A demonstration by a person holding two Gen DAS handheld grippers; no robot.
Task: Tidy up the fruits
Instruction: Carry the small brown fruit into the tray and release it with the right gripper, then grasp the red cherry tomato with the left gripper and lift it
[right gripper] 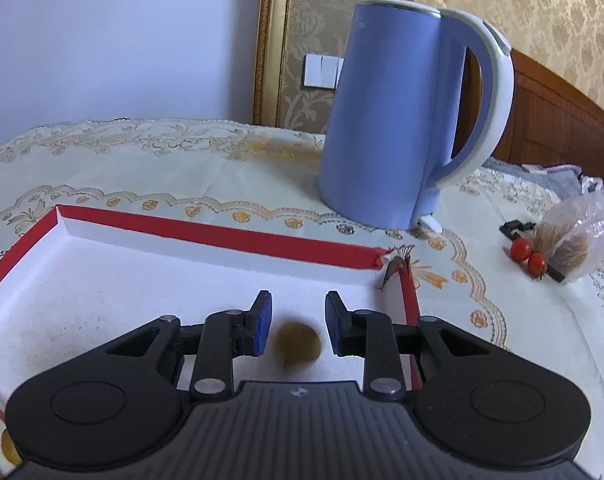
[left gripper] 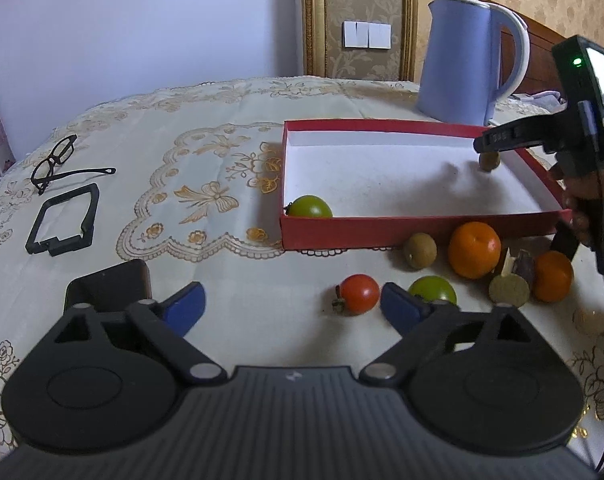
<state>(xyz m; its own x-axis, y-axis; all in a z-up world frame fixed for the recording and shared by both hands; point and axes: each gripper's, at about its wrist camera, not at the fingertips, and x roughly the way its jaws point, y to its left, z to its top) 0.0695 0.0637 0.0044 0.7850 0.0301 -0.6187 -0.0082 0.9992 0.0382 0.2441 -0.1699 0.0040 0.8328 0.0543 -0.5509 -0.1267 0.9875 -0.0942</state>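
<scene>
On the left, the left gripper (left gripper: 291, 296) is hovering low over the cream embroidered tablecloth (left gripper: 205, 152), its blue-padded fingers spread wide and holding nothing. Just ahead of its right finger, a small round red tomato (left gripper: 358, 293) is lying on the cloth, with a round green tomato (left gripper: 433, 289) just beside it. Further along, a shallow red cardboard tray with a white floor (left gripper: 382, 236) is already holding another green tomato (left gripper: 310, 207) in its near-left corner. Over the tray's right end, the right gripper (right gripper: 297, 298) is carrying a small round brown fruit (right gripper: 298, 342) between narrowly set fingers; the fruit looks blurred, so how firmly the pads are gripping it is unclear.

Two things seem risky. The left fingers, closing off-centre, could be nudging the red tomato into a roll towards the table edge. The brown fruit, let go from above, could be bouncing over the low wall near the tray's torn far-right corner (right gripper: 386, 264).
</scene>
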